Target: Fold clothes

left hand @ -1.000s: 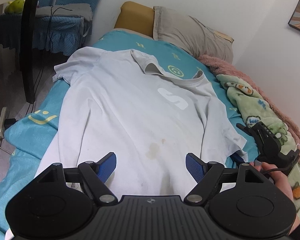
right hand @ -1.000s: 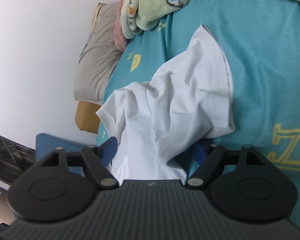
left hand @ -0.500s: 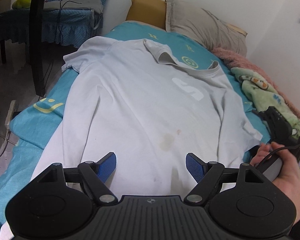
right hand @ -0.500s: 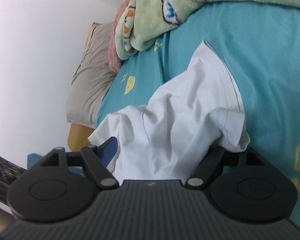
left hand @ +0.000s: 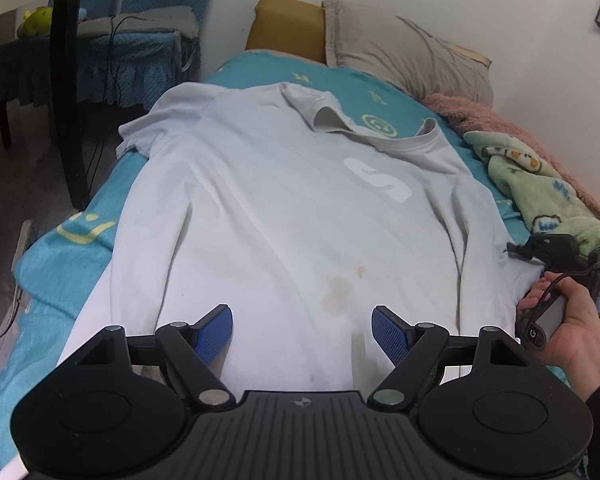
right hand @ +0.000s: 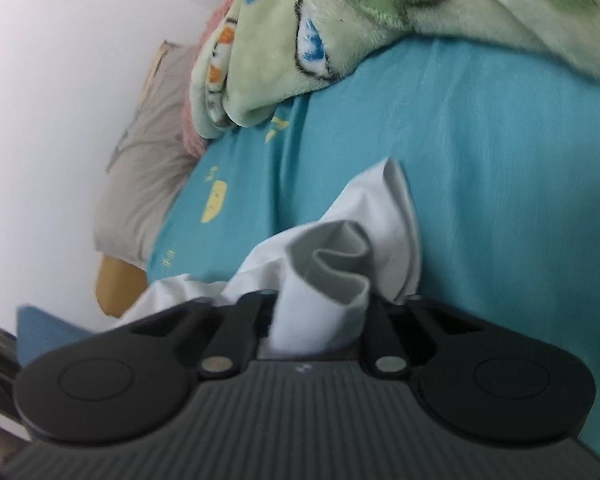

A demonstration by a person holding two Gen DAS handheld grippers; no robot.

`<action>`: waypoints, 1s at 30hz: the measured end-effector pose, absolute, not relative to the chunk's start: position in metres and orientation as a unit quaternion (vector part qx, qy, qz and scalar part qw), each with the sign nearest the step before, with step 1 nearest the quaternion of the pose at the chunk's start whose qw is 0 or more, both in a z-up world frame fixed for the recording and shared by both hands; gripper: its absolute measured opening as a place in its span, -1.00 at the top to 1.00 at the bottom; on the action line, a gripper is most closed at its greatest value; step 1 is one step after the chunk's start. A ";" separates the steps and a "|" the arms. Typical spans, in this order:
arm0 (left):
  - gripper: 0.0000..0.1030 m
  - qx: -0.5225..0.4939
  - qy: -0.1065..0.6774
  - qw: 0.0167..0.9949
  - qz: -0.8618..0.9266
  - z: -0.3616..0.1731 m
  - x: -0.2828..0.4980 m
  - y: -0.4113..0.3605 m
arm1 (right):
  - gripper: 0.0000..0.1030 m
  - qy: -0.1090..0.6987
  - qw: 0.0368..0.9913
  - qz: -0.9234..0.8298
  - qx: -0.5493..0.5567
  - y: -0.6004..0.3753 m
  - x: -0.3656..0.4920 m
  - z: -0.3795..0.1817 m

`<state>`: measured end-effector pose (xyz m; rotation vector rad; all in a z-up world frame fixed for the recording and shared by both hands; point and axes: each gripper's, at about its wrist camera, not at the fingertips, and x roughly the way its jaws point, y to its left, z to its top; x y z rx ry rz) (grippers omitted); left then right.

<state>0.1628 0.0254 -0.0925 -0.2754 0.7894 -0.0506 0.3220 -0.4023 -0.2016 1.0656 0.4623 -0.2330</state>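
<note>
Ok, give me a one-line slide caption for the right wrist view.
Right gripper clamped on a bunched sleeve of the white T-shirt, lying on the teal bedsheet beside a green blanket.

T-shirt: v. pale grey-white w/ white "S" logo, brownish stains nr hem. Bedsheet: teal w/ yellow smiley & symbol print. Pillow: beige-grey; cushion mustard. Blanket: pale green, cartoon print in blue/orange. Left gripper pads: blue on black.
</note>
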 end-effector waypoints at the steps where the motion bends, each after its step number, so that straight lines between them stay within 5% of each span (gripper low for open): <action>1: -0.53 -0.135 0.381 0.914 -0.027 -0.092 0.164 0.025 | 0.86 0.220 0.839 -0.113 0.485 -0.407 0.324 -0.197; 8: -0.53 -0.149 0.378 0.913 -0.036 -0.093 0.170 0.031 | 0.90 0.196 0.906 -0.157 0.341 -0.453 0.348 -0.139; 15: -0.53 -0.139 0.393 0.908 -0.053 -0.098 0.178 0.024 | 0.77 0.260 0.931 -0.149 0.208 -0.452 0.366 -0.129; 17: -0.52 -0.131 0.397 0.906 -0.063 -0.100 0.178 0.018 | 0.31 0.271 0.932 -0.138 0.198 -0.443 0.358 -0.125; 18: -0.52 -0.126 0.397 0.906 -0.070 -0.100 0.176 0.015 | -0.47 0.276 0.932 -0.126 0.196 -0.438 0.352 -0.122; 19: -0.52 -0.121 0.396 0.907 -0.077 -0.100 0.174 0.012 | -0.93 0.272 0.935 -0.120 0.194 -0.431 0.342 -0.116; 30: -0.44 -0.124 0.412 0.878 -0.209 -0.093 0.136 -0.013 | -0.88 0.262 0.951 -0.009 0.163 -0.351 0.166 -0.013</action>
